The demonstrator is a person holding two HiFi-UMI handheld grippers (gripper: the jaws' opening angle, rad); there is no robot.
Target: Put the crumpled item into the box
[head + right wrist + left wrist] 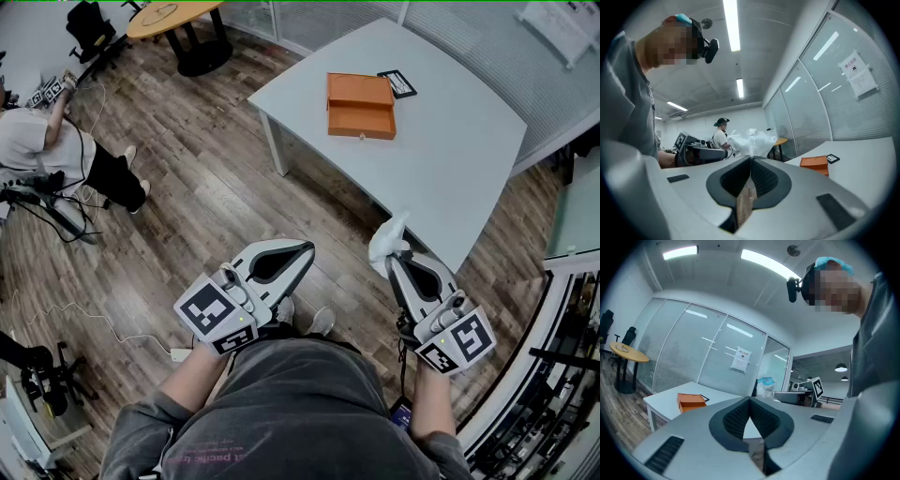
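A person stands on a wood floor, looking down at a hand-held gripper in each hand. The right hand-held gripper (pixel 395 259) is pinching a crumpled white plastic sheet (pixel 386 236), which bunches above the jaw tips. The pinched part is hidden between the jaws. An orange box (pixel 360 105) sits on a white counter (pixel 450 141), well apart from the plastic and farther from the person. It looks closed, so its inside cannot be seen. A small black card (pixel 397 84) lies just beside the box, its print too small to read. The left hand-held gripper (pixel 302 253), nearer the person than the box, has its jaws pressed together on nothing.
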